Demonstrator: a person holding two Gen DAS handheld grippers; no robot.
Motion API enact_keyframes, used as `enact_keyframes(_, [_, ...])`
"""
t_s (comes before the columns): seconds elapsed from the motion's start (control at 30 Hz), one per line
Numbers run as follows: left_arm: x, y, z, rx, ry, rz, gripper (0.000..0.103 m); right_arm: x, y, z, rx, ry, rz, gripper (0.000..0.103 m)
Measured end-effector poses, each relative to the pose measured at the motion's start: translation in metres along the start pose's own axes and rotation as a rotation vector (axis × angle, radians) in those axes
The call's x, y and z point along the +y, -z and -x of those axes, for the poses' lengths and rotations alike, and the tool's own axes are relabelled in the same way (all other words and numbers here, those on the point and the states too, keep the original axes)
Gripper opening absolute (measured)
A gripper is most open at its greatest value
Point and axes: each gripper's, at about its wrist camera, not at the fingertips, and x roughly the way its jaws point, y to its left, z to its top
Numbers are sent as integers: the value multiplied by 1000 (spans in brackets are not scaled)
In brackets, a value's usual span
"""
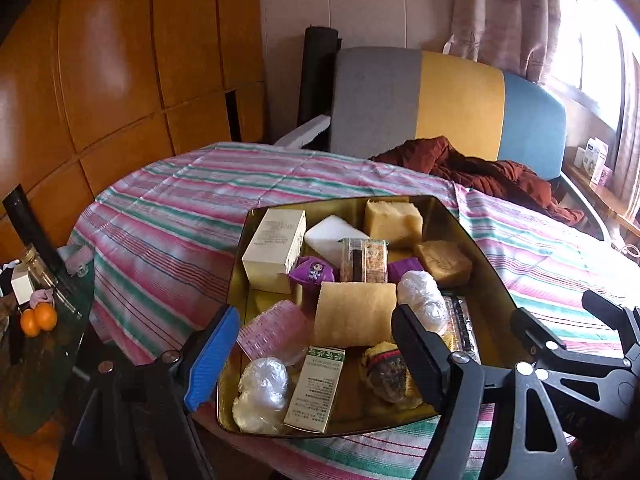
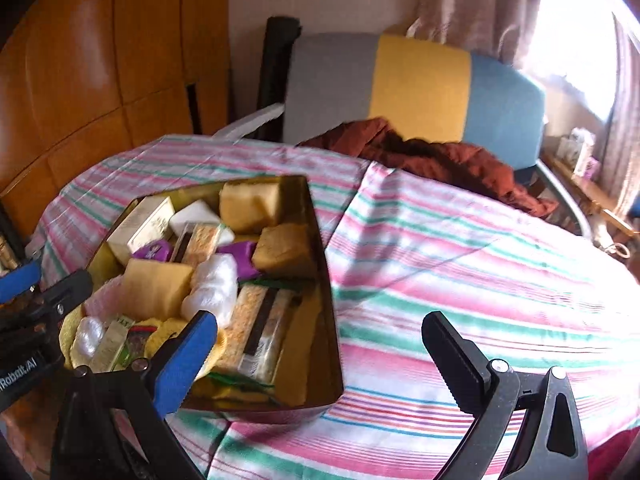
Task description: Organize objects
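On the striped tablecloth [image 1: 168, 216], a gold tray [image 1: 480, 248] sits packed: sponges, white box [image 1: 275, 249], purple packets, snack bars, green-banded carton [image 1: 316, 387]. Carton print too small to read. Left gripper [image 1: 316, 354] hangs over the tray's near end, jaws wide, empty. Right gripper [image 2: 320, 354] near the tray's right wall, jaws wide, empty. "Robbit.AI" partly legible on the left gripper's body.

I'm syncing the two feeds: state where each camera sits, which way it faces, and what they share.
Left wrist: on the left gripper, facing forward over the gold tray; own open fingers show, with the right gripper alongside.
Right wrist: on the right gripper, facing the striped tablecloth, tray at left; own open fingers show.
Shared: tray, tablecloth, tricolour chair.
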Motion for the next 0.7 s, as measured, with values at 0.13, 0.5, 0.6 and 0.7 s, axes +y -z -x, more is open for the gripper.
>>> enact_keyframes(0.13, [-1, 1, 8, -35, 17, -4, 75, 2, -3, 1, 2, -12, 11, 103])
enact_keyframes(0.5, [-3, 3, 11, -34, 40, -4, 75, 15, 2, 3, 17, -32, 44, 103])
enact_keyframes(0.6, [-3, 4, 12, -37, 43, -11, 75, 15, 2, 3, 20, -32, 45, 103])
enact_keyframes(0.7, [-3, 5, 11, -31, 58, -8, 75, 16, 3, 2, 26, -32, 48, 103])
